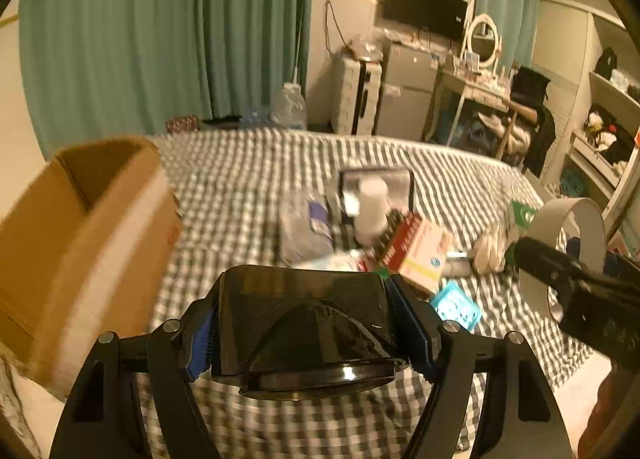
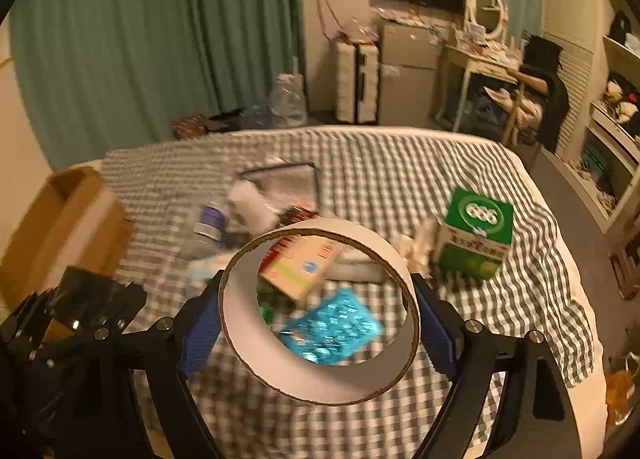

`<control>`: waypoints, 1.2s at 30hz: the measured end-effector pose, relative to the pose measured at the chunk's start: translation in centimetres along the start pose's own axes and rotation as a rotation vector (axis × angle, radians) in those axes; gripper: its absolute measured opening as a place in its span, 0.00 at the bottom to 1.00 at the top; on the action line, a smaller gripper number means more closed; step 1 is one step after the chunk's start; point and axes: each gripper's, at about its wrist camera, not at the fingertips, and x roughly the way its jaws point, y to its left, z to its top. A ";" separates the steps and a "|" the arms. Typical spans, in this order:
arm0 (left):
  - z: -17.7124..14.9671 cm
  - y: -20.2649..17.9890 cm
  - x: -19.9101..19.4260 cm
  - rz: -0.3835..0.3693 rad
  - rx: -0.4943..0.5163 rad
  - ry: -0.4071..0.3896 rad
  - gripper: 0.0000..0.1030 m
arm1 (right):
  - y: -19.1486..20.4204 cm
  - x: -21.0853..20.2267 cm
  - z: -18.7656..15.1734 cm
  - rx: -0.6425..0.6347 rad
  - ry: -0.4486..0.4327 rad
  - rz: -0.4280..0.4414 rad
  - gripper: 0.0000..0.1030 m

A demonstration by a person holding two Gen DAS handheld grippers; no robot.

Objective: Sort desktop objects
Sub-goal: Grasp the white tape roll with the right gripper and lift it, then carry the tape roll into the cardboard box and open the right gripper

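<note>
My left gripper (image 1: 308, 329) is shut on a dark translucent plastic container (image 1: 304, 323), held above the checked cloth. My right gripper (image 2: 318, 319) is shut on a white cardboard tape ring (image 2: 320, 315); the ring also shows in the left wrist view (image 1: 568, 255) at the right. An open brown cardboard box (image 1: 80, 243) stands at the left, also in the right wrist view (image 2: 60, 231). A pile lies mid-table: a clear bottle (image 1: 304, 227), a white bottle (image 1: 372, 207), a red and yellow box (image 1: 416, 251), a blue blister pack (image 2: 332, 327) and a green box (image 2: 476, 235).
The table carries a grey checked cloth (image 1: 248, 179). A silver pouch (image 1: 376, 183) lies behind the pile. Behind the table are green curtains, a suitcase, a small fridge (image 1: 404, 99), a dressing table with a mirror and shelves at the right.
</note>
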 end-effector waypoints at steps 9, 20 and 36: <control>3.2 5.8 -4.9 0.079 0.006 -0.074 0.75 | 7.2 -5.2 1.7 -0.072 -0.052 0.155 0.83; 5.1 16.2 -6.9 0.215 -0.059 -0.110 0.75 | 18.0 -4.0 3.6 -0.159 -0.009 0.338 0.83; 1.8 26.0 -1.1 0.315 -0.147 0.019 0.75 | 29.1 5.1 6.7 -0.191 0.103 0.442 0.83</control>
